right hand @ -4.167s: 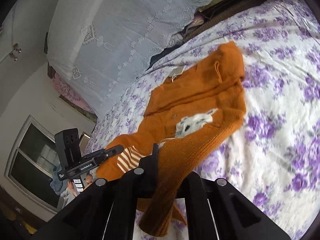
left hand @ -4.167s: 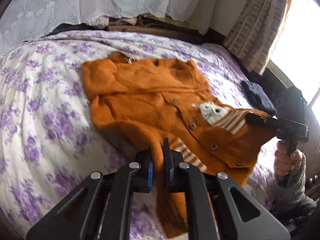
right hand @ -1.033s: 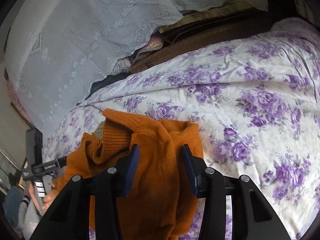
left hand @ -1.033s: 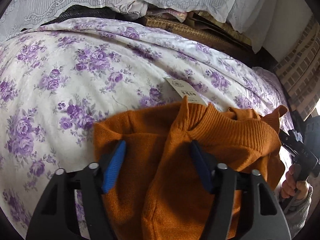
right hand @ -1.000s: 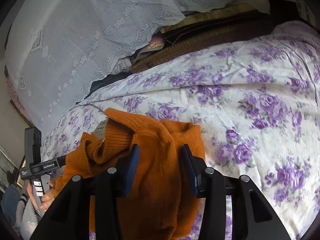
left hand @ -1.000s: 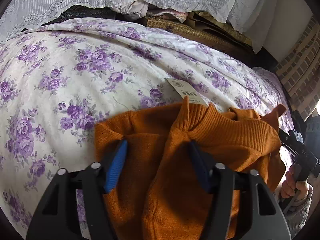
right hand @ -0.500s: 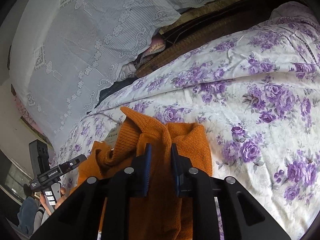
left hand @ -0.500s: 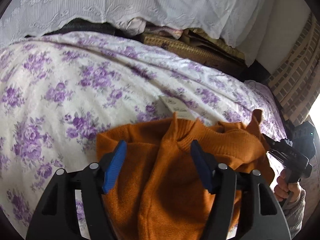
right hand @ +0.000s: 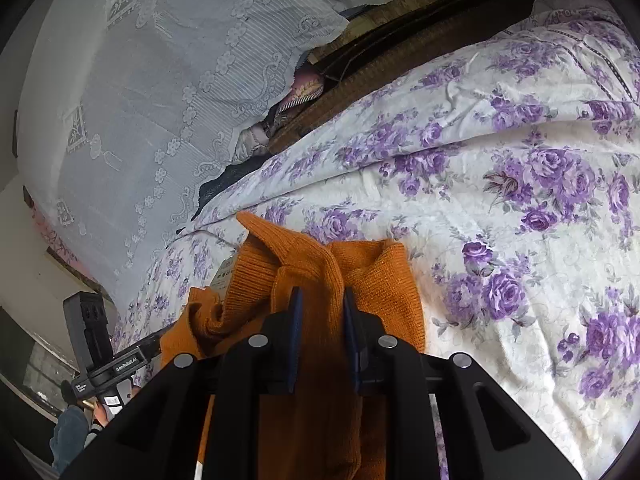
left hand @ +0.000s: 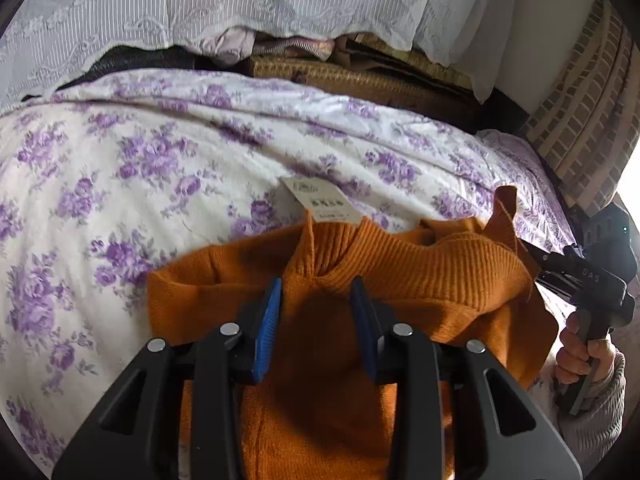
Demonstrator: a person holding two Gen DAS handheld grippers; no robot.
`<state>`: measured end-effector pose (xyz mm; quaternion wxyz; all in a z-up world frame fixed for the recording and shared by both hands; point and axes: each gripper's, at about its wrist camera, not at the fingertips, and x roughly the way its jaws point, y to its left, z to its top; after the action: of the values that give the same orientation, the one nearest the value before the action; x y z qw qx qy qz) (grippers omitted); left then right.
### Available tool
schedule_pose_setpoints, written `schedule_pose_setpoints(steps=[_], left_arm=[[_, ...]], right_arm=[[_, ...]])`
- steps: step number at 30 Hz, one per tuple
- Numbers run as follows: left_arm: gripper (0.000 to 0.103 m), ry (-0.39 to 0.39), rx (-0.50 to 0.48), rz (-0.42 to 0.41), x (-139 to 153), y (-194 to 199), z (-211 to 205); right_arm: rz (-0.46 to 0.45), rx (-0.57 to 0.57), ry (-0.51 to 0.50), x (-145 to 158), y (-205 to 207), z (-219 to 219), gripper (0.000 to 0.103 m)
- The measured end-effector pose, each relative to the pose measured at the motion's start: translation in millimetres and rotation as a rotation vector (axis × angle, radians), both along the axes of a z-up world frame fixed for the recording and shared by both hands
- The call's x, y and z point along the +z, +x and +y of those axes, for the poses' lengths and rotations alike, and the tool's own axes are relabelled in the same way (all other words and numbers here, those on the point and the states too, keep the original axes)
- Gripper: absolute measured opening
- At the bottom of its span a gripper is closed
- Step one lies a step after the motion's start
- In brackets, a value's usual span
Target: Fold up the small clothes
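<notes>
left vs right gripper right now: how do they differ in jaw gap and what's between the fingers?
The left gripper has a wider jaw gap than the right gripper. The left stands over the collar side of the orange sweater, near the paper tag; the right stands over the other top corner, bunched knit filling its narrower gap. Shared: both have blue-padded fingers, sweater between them, neither visibly pinched shut, above the floral bedsheet.

Jaws apart, perhaps touching sweater [left hand: 400,280].

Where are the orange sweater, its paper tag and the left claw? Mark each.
orange sweater [left hand: 420,276]: left wrist view, on the ribbed collar.
paper tag [left hand: 320,200]: left wrist view, on the printed face.
left claw [left hand: 316,312]: left wrist view, midway between its blue-padded fingertips.
</notes>
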<state>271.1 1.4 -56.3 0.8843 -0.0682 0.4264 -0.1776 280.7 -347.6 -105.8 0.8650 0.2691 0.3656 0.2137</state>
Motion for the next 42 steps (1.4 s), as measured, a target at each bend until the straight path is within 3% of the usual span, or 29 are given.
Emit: schedule_pose_setpoints(steps=[2, 3, 4, 5, 11, 13, 15, 18, 19, 21, 23, 25, 26, 30, 32, 34, 36, 40, 42], left_arm=[[0.033, -0.015, 0.001, 0.029, -5.8, 4.3, 2.2], [0.024, -0.021, 0.015, 0.033, -7.7, 5.2, 4.8], [0.005, -0.019, 0.027, 0.032, -8.2, 5.3, 6.7], [0.005, -0.029, 0.033, 0.031, -7.7, 5.2, 8.8], [0.004, -0.093, 0.172, -0.055, 18.4, -18.2, 44.8], [0.004, -0.1, 0.225, -0.087, 27.7, -26.1, 60.3], [0.004, -0.09, 0.261, -0.07, 23.7, -24.6, 68.3], [0.004, -0.032, 0.283, 0.039, -5.4, -12.2, 65.6], [0.004, -0.026, 0.282, 0.06, -9.0, -10.8, 64.7], [0.006, -0.028, 0.287, 0.041, -0.6, -13.5, 66.4], [0.023, -0.03, 0.305, 0.0, 12.7, -21.4, 69.3], [0.06, -0.047, 0.29, -0.063, 28.5, -33.7, 65.7], [0.065, -0.047, 0.273, -0.083, 32.4, -37.3, 60.5], [0.071, 0.051, 0.113, -0.054, 20.4, -39.7, 8.5], [0.082, 0.189, 0.093, -0.021, 1.1, -32.9, -15.9], [0.097, 0.346, 0.122, -0.035, -18.8, -30.9, -33.7], [0.098, 0.351, 0.134, -0.056, -13.6, -35.1, -33.1], [0.098, 0.257, 0.155, -0.071, 0.4, -56.2, -22.7], [0.098, 0.238, 0.143, -0.109, 8.8, -74.6, -26.1]], right_arm=[[0.002, 0.001, 0.005, -0.7, 1.7, 0.1, 0.021], [0.002, 0.0, 0.008, -0.6, 1.6, -0.1, 0.021], [-0.001, -0.003, 0.009, -0.3, 1.9, 0.1, 0.015], [-0.006, -0.007, 0.011, 0.4, 1.1, -0.5, 0.006], [-0.072, -0.014, 0.06, 18.2, -10.8, -5.0, 0.006], [-0.068, -0.02, 0.025, 20.8, -9.8, -3.2, 0.006], [0.013, -0.064, -0.034, 6.3, 0.0, -4.3, 0.006], [0.109, -0.062, 0.026, -19.0, 12.0, -13.5, 0.003], [0.094, -0.074, 0.051, -13.0, 8.6, -17.4, 0.007], [0.006, -0.097, 0.006, 6.7, -3.0, -16.1, 0.009], [-0.088, -0.101, -0.064, 26.3, -16.7, -6.0, 0.009], [-0.134, -0.028, -0.081, 38.9, -24.1, 15.0, 0.009], [-0.135, -0.003, -0.086, 39.9, -24.5, 22.0, 0.009], [-0.103, 0.119, -0.174, 29.4, -22.5, 65.8, 0.009], [-0.017, 0.129, -0.276, 9.9, -14.7, 80.5, 0.007], [0.0, 0.129, -0.274, -5.0, -10.1, 80.1, 0.002], [0.009, 0.123, -0.268, -2.6, -9.6, 75.7, 0.001], [-0.035, 0.074, -0.309, 10.5, -32.3, 78.6, 0.008], [-0.076, 0.101, -0.324, 16.8, -53.4, 87.6, 0.01]])
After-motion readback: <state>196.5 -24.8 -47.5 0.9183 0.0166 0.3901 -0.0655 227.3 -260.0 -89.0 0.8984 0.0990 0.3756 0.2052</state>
